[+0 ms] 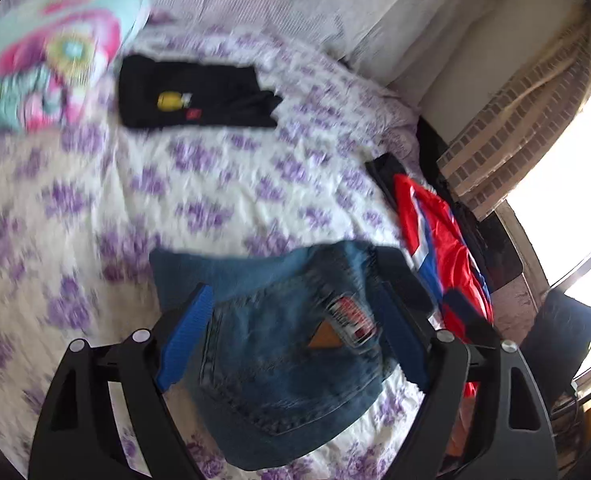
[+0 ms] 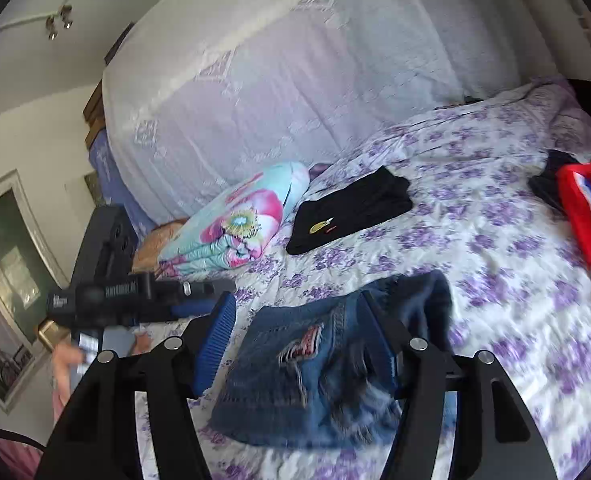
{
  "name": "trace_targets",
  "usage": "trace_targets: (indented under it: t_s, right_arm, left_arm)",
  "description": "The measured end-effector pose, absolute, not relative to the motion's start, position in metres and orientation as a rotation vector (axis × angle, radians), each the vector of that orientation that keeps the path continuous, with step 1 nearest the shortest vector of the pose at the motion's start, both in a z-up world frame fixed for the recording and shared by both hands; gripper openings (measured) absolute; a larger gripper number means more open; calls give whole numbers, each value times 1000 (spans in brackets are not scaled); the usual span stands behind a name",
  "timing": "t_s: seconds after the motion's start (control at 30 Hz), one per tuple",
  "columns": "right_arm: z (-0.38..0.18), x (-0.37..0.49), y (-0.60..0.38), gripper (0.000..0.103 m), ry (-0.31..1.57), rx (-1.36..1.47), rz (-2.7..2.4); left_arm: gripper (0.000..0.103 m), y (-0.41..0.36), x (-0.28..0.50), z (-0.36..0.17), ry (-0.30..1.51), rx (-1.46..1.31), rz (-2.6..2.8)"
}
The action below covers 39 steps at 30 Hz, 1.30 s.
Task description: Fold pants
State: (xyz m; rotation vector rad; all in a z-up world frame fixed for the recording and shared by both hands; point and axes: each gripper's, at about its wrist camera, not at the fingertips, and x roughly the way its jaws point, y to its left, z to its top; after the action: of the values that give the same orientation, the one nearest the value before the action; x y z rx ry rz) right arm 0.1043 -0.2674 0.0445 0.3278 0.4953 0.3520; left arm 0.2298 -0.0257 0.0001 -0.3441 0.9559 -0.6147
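Both views are smeared with motion, so the label on the jeans (image 1: 287,364) can't be read, and the red, white and blue garment (image 1: 435,240) at the bed's edge is cut off. The folded denim bundle lies on the purple-flowered bedspread (image 1: 175,184). The left gripper (image 1: 291,344) is spread wide, its fingers either side of the back-pocket end without pinching it. The right gripper (image 2: 307,344) is likewise spread, straddling the ripped-patch end. A folded black garment (image 2: 347,210) lies beyond, beside a floral pillow (image 2: 239,220).

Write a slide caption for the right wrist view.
Open right claw above folded jeans on a flowered bedsheet.
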Motion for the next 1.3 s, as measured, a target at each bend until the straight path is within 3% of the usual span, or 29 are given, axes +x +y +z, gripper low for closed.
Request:
trace_targets:
  t_s: [0.07, 0.1, 0.13, 0.2, 0.23, 0.27, 0.37, 0.43, 0.5, 0.67, 0.77, 0.87, 0.9, 0.93, 0.97, 1.07, 1.13, 1.2, 1.3]
  right_arm:
    - [24, 134, -271, 61, 601, 341, 311]
    - [11, 140, -279, 54, 647, 346, 253]
    - [-4, 147, -290, 46, 697, 350, 193]
    - [-28, 148, -309, 16, 732, 377, 169]
    - [-34, 144, -319, 12, 729, 416, 178]
    - [-37, 142, -325, 0, 737, 445, 184]
    - [-38, 144, -329, 0, 762, 449, 180]
    - [-24, 145, -321, 8, 779, 382, 170]
    - [7, 133, -305, 48, 733, 300, 166]
    - [48, 130, -229, 46, 693, 114, 416]
    - [39, 167, -184, 31, 816, 82, 589]
    - [13, 213, -150, 25, 992, 59, 686]
    - [-4, 232, -144, 19, 1065, 37, 654]
    - [-20, 246, -143, 5, 1111, 13, 592]
    - [-36, 262, -147, 0, 1135, 4, 551]
    - [-47, 278, -169, 0, 1171, 193, 579]
    - [-34, 267, -173, 7, 1148, 204, 580]
    - [-7, 241, -181, 36, 1070, 180, 575]
    - [26, 194, -204, 38, 930, 183, 591]
  left_arm:
    - [80, -32, 229, -24, 1005, -334, -629]
    - [80, -36, 228, -35, 1027, -314, -620]
    - [76, -40, 228, -48, 1043, -288, -606]
    - [74, -45, 224, -61, 1023, -230, -607]
    - [74, -51, 221, -66, 1013, -181, -597]
    - [74, -57, 217, -69, 998, -128, -577]
    - [74, -63, 206, -59, 960, -42, -557]
    - [74, -44, 202, -42, 936, -142, -608]
    - [79, -22, 194, -26, 888, -243, -643]
    - [83, -20, 158, -49, 930, -272, -674]
    - [83, -30, 144, -67, 927, -211, -634]
    - [83, -34, 138, -76, 935, -193, -649]
    - [83, -34, 141, -82, 964, -207, -655]
    - [83, -34, 148, -95, 1033, -256, -690]
    - [82, -33, 150, -101, 1056, -269, -691]
    - [80, -35, 142, -92, 1005, -230, -703]
    - [80, -32, 138, -87, 992, -229, -714]
    - [80, -24, 137, -81, 976, -245, -706]
    - [80, -13, 132, -59, 898, -246, -710]
